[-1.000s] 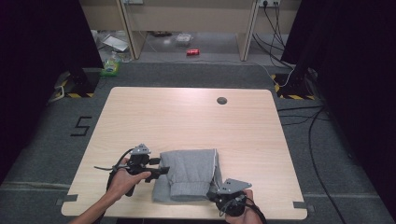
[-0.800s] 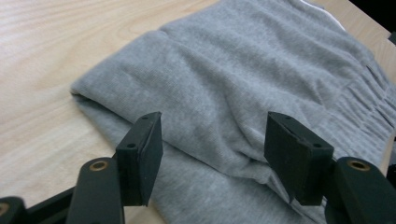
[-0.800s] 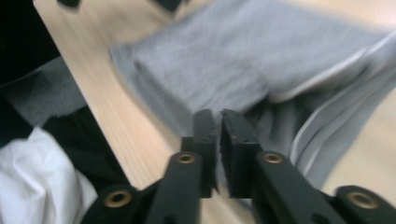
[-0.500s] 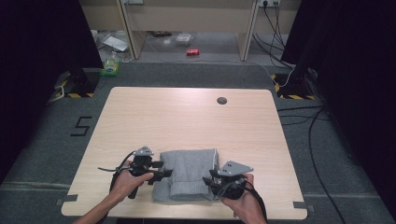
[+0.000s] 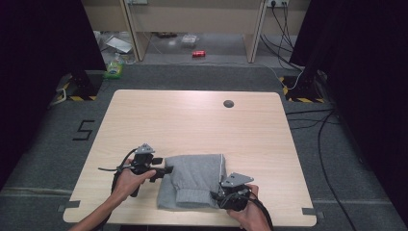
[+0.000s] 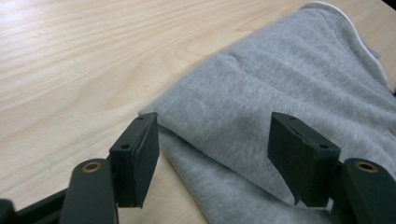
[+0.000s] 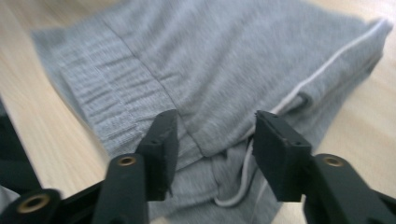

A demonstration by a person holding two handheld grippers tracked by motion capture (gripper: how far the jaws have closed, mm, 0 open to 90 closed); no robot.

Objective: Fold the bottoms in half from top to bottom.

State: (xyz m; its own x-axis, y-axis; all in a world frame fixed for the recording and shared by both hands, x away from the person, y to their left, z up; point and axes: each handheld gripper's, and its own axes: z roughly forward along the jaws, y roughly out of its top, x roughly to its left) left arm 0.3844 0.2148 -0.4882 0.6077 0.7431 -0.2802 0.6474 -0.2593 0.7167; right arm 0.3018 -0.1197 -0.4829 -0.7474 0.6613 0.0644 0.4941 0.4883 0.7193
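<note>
High view shows one folded pair of grey sweatpants on one wooden table, near its front edge, between two grippers. Left gripper sits at the cloth's left edge, its jaws open wider just now, holding nothing. Right gripper has just been opening too, cloth lying loose between its jaws. Right gripper view adds a ribbed waistband and white drawstring. Left gripper view shows soft fuzzy fleece.

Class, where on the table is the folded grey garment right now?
In the high view, the grey garment lies near the table's near edge, between the left gripper and the right gripper.
</note>
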